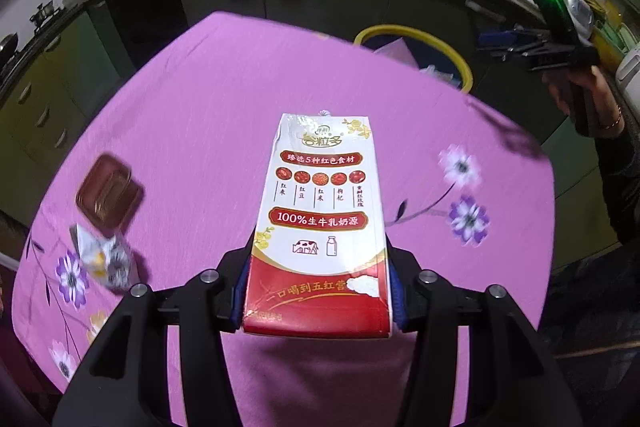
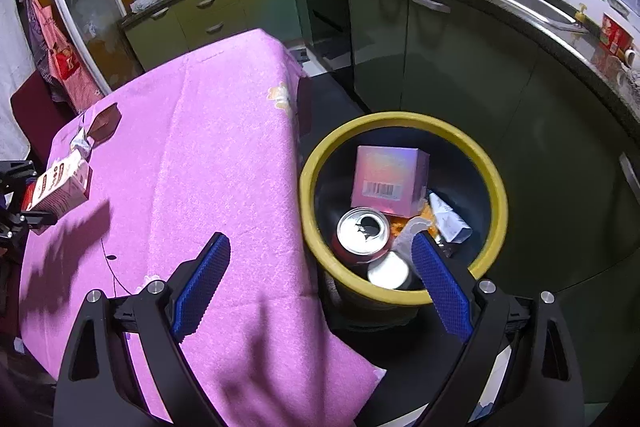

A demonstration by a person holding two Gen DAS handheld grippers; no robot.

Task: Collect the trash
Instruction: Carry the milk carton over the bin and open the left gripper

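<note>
- My left claw [image 1: 318,291] is clenched on the milk carton [image 1: 320,211]: blue pads press its red bottom end from both sides, top end pointing away from the claw, printed face up.
- In the right wrist view the same carton [image 2: 60,183] shows far left of my right claw, lifted off the desk w/ its shadow on the cloth below.
- Right claw [image 2: 320,267] is released, jaws wide apart, nothing btwn them. One blue pad sits over the desk edge, the other over the bin rim.
- Trash bin [image 2: 404,207], yellow rim, dark inside, is just ahead of the right claw, beside the desk on the floor.
- In the bin: pink box [image 2: 388,179] w/ barcode at the far side, opened can [image 2: 363,231] nearest the claw, white round lid [image 2: 388,271] just below the can, white wrapper [image 2: 448,219] to the right.
- From the left claw, the bin [image 1: 440,43] lies ahead-right, past the far desk edge.
- Left of the left claw, still on the desk: brown plastic tray [image 1: 109,191] and a crumpled wrapper [image 1: 105,259] touching its near corner.
- Desk [image 1: 200,115] has a pink cloth w/ purple flower print.
- A hand [image 1: 580,95] holding the other rig shows far right of the left claw.
</note>
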